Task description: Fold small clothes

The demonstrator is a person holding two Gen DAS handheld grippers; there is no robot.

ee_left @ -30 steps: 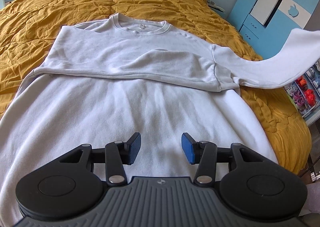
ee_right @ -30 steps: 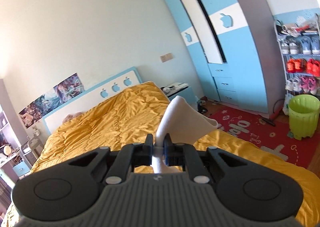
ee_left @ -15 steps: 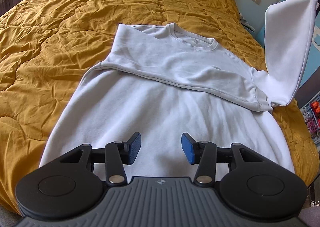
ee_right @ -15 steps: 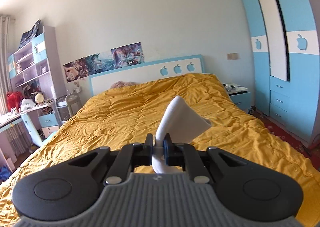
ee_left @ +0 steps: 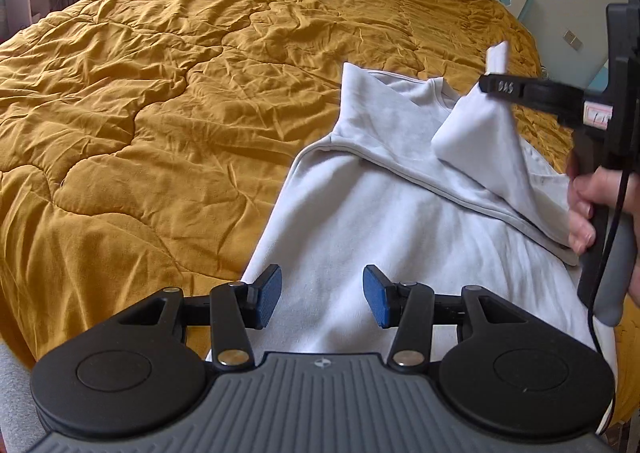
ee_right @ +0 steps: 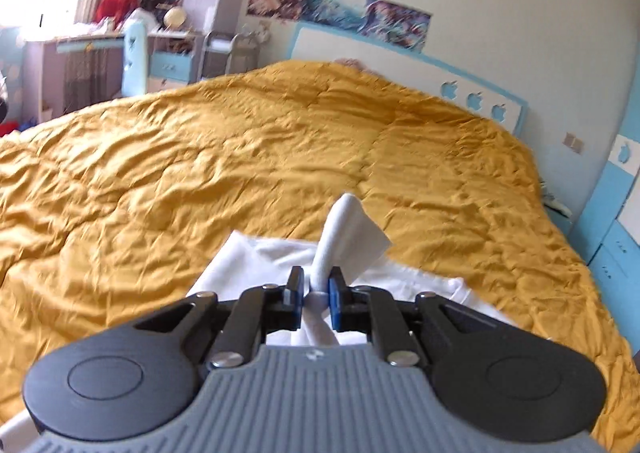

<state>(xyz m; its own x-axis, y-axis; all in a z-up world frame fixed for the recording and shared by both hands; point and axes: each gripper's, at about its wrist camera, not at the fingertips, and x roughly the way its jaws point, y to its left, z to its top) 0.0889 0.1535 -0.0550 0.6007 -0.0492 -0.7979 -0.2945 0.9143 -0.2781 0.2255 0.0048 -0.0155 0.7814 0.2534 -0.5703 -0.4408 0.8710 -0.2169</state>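
White sweatshirt (ee_left: pixel 400 221) lies flat on the yellow blanket (ee_left: pixel 160 113). The right gripper (ee_right: pixel 318 293) pinches its sleeve (ee_right: pixel 344 229) up over the chest (folding it in, I think). The left gripper (ee_left: pixel 322 295) hangs wide apart, holding nothing. Next: lay the sleeve down flat.

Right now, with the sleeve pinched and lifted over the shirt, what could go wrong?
The right gripper pinches only the end of the sleeve, so it may slip out before it is laid down. The left gripper hangs open above the shirt and pins nothing, so a pull could drag the body across the yellow quilt. The other sleeve, already folded across the chest, might get disturbed.
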